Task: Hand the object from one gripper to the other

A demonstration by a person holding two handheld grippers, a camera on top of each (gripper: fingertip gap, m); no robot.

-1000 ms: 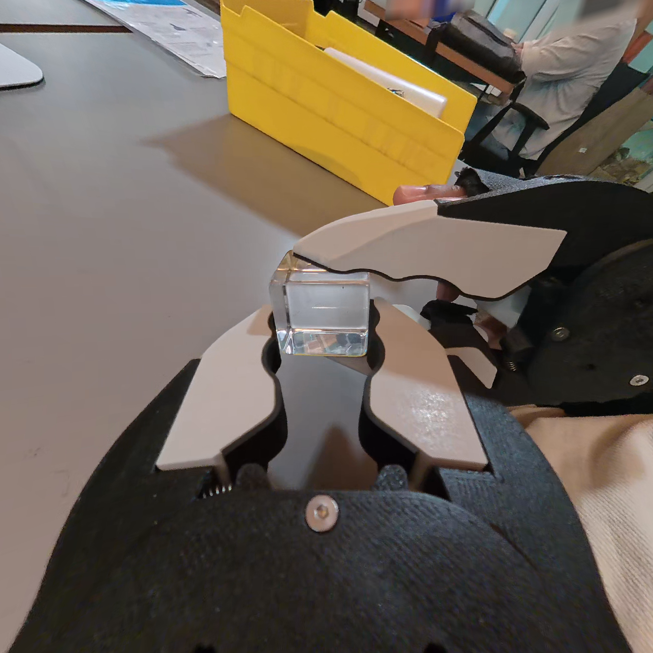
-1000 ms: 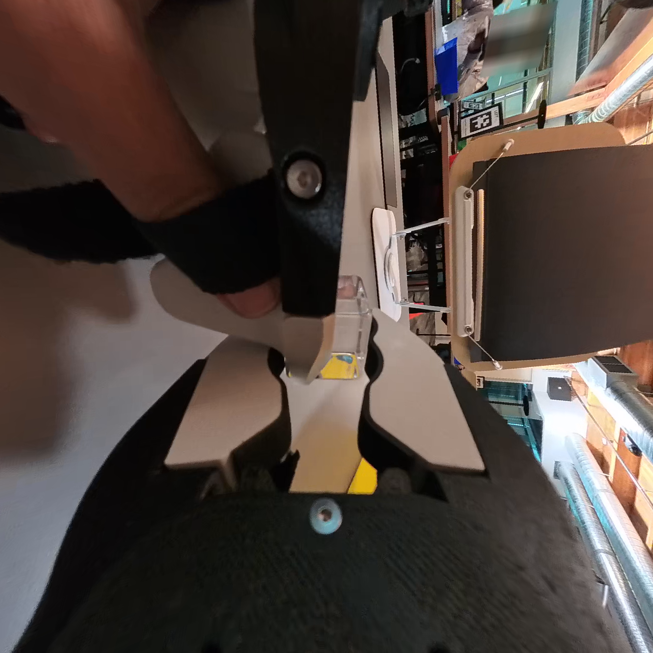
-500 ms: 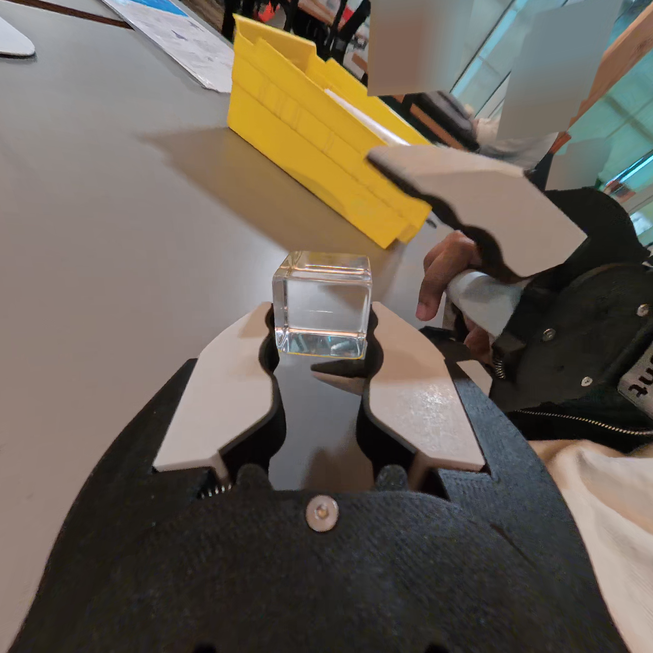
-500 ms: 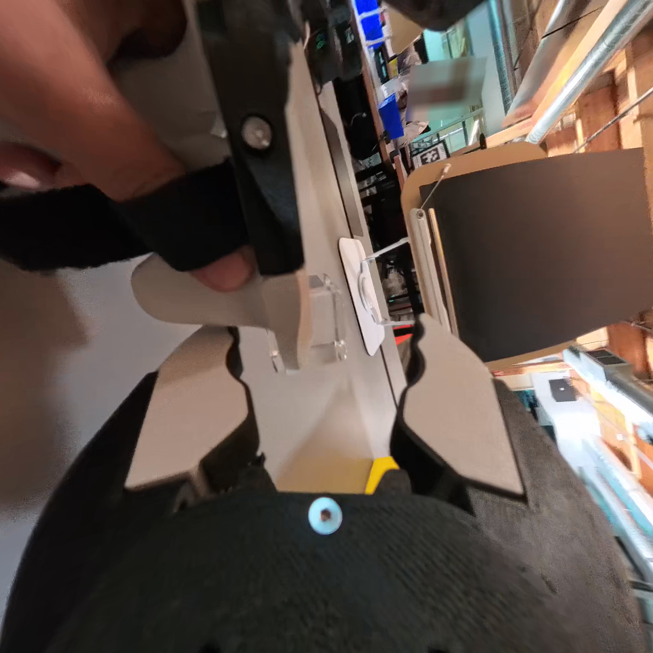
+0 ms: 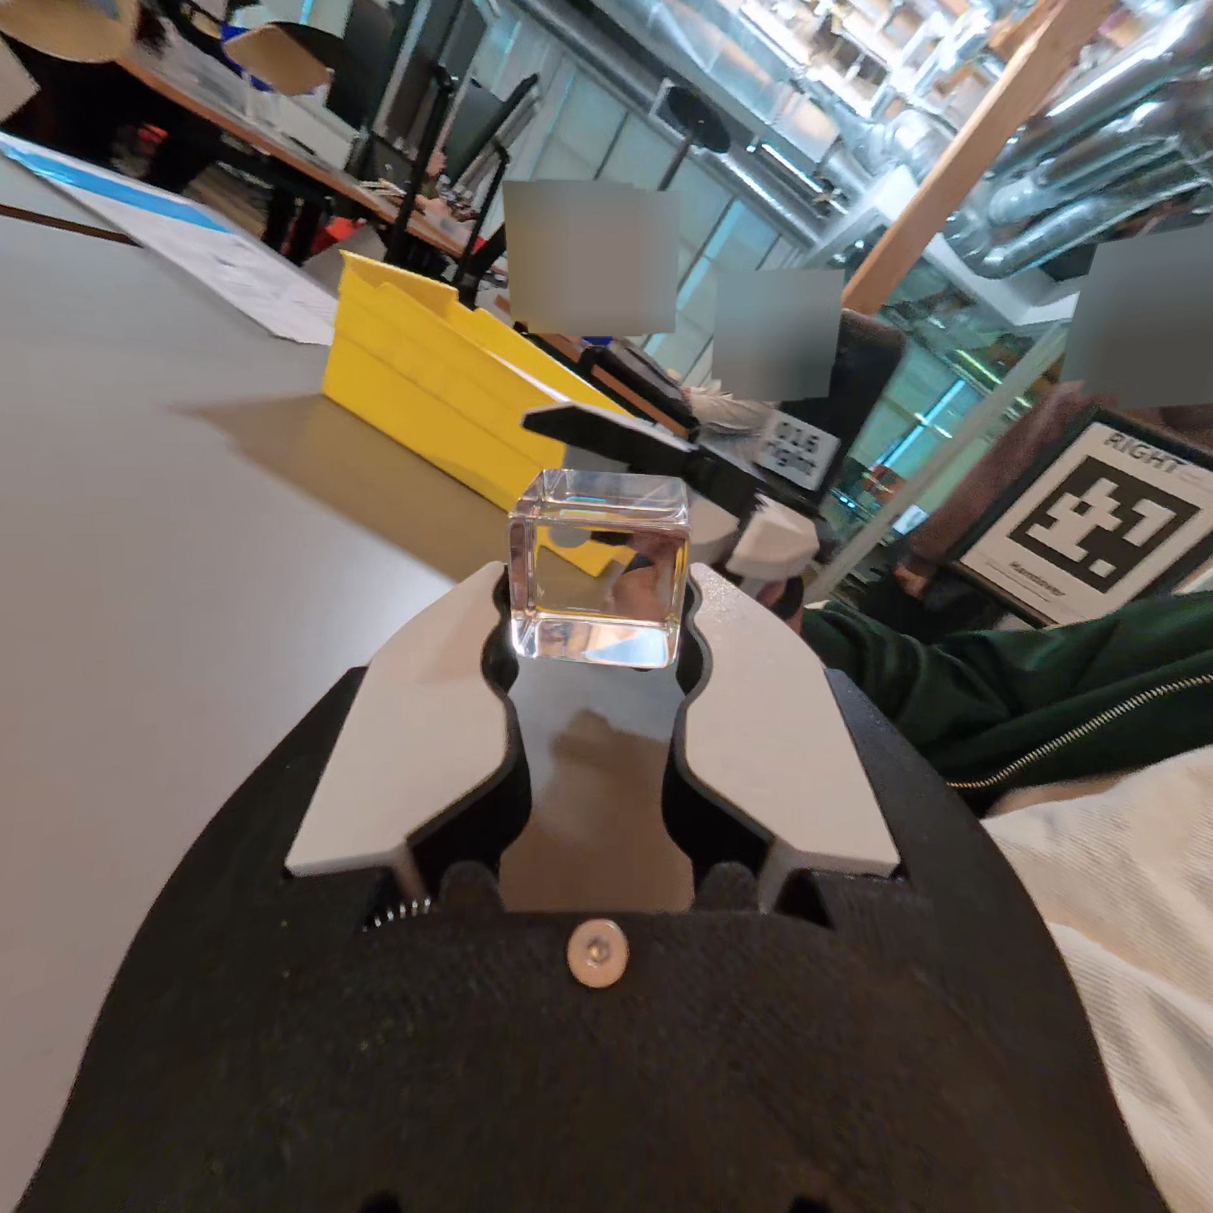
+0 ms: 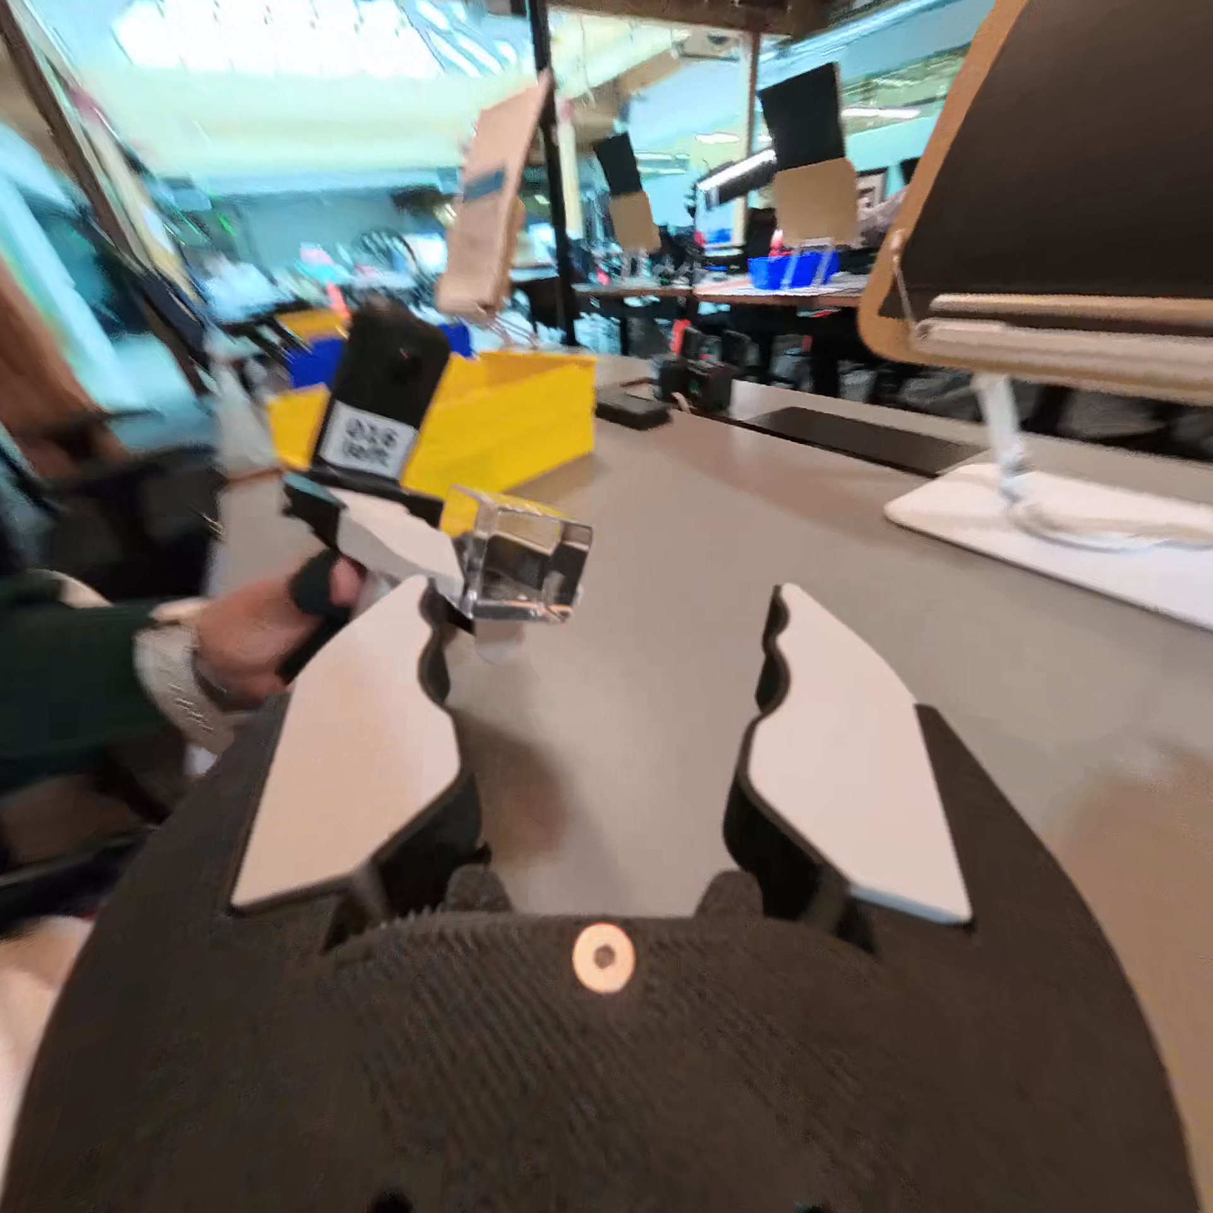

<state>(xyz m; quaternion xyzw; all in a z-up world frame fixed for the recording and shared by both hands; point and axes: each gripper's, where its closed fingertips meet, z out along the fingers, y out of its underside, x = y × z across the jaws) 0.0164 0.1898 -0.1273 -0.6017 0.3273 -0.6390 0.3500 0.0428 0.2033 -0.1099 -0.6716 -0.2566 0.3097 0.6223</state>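
The left gripper [image 5: 598, 614] pinches the clear glass-like cube [image 5: 598, 571] by its very tips, up in the air over the grey table [image 5: 164, 525] — the right gripper [image 6: 604, 646] is wide open and empty, so the smooth cube could slip and fall.

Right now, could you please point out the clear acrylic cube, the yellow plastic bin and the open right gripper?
clear acrylic cube [image 5: 598, 577]: left wrist view, front face.
yellow plastic bin [image 5: 420, 400]: left wrist view, near side wall.
right gripper [image 6: 607, 630]: right wrist view, gap midway between its fingertips.
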